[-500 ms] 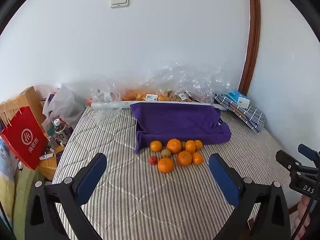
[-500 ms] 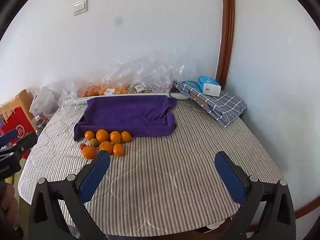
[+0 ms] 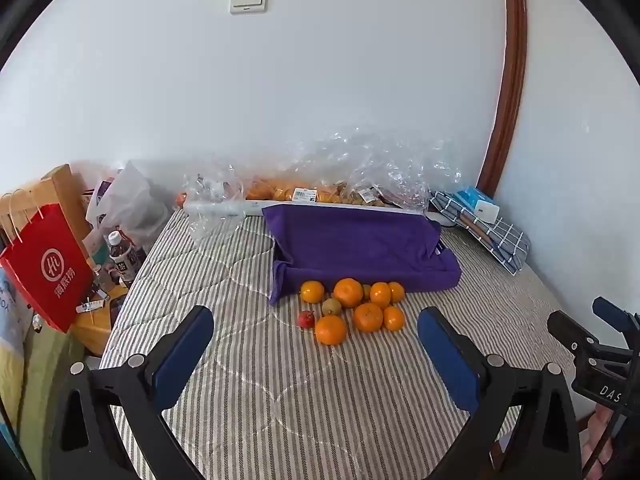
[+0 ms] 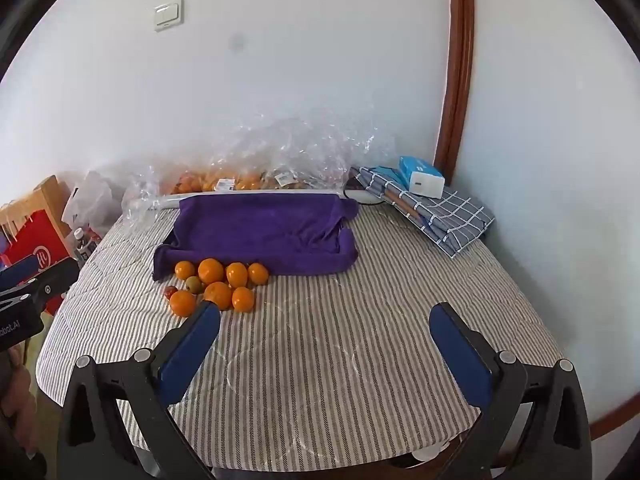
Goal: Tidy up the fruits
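No part of the task is judged to have been started. The fruit lies loose in a single cluster on the striped tablecloth [image 3: 320, 400], just in front of the purple towel-lined tray [image 3: 360, 248], and the tray is seen to hold nothing.

The cluster is made up of several oranges [image 3: 348, 292], one small greenish-brown fruit [image 3: 331, 306] and one small red fruit [image 3: 306, 319]. The kinds are mixed together; most pieces are touching or lie just beside one another. The nearest orange [image 3: 330, 329] sits at the front edge of the group.

The left gripper [image 3: 316, 354] is held wide open above the cloth, short of the fruit, and nothing is gripped between its blue pads. The right gripper [image 4: 324, 344] is likewise wide open and empty; it is positioned to the right of the cluster, with its left pad in line with the nearest oranges in its own view.

More fruit is visible in clear plastic bags [image 3: 360, 176] against the wall behind the tray; whether it belongs to the task cannot be told.

Every piece is judged still to be sorted or placed.
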`<state>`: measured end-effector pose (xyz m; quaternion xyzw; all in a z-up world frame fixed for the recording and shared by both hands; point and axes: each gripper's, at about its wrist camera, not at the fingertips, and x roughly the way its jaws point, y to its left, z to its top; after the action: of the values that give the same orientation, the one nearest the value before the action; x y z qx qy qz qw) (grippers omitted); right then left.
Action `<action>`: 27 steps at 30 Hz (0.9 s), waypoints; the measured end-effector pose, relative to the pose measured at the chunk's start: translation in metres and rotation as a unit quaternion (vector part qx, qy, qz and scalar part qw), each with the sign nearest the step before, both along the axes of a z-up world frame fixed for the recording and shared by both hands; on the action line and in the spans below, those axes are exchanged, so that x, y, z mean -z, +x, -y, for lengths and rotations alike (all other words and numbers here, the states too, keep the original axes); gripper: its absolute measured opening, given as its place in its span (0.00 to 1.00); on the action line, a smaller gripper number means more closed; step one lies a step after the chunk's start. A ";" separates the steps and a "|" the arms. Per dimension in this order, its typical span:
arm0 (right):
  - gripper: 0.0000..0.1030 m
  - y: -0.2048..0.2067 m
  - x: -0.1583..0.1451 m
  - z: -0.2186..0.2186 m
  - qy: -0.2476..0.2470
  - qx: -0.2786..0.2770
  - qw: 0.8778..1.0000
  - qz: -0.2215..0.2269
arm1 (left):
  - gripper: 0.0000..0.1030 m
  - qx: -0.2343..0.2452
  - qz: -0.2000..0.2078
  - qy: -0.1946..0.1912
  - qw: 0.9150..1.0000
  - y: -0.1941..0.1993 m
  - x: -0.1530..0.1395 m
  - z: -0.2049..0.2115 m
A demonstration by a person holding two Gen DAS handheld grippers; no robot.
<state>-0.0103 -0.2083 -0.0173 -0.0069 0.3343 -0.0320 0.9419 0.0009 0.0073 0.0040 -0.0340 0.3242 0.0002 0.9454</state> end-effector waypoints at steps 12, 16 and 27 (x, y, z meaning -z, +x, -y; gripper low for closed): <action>1.00 -0.002 0.006 0.000 0.005 -0.001 1.000 0.001 | 1.00 -0.002 -0.001 -0.001 1.000 -0.001 0.002 -0.001; 1.00 -0.002 0.007 -0.002 0.006 -0.001 1.000 0.000 | 1.00 -0.002 0.000 -0.002 1.000 -0.002 0.003 -0.001; 1.00 -0.003 0.006 -0.002 0.010 -0.003 1.000 0.002 | 1.00 -0.001 0.003 -0.004 1.000 -0.003 0.000 -0.003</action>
<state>-0.0130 -0.2063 -0.0231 0.0013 0.3327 -0.0262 0.9427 -0.0022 0.0105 0.0041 -0.0387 0.3212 -0.0001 0.9462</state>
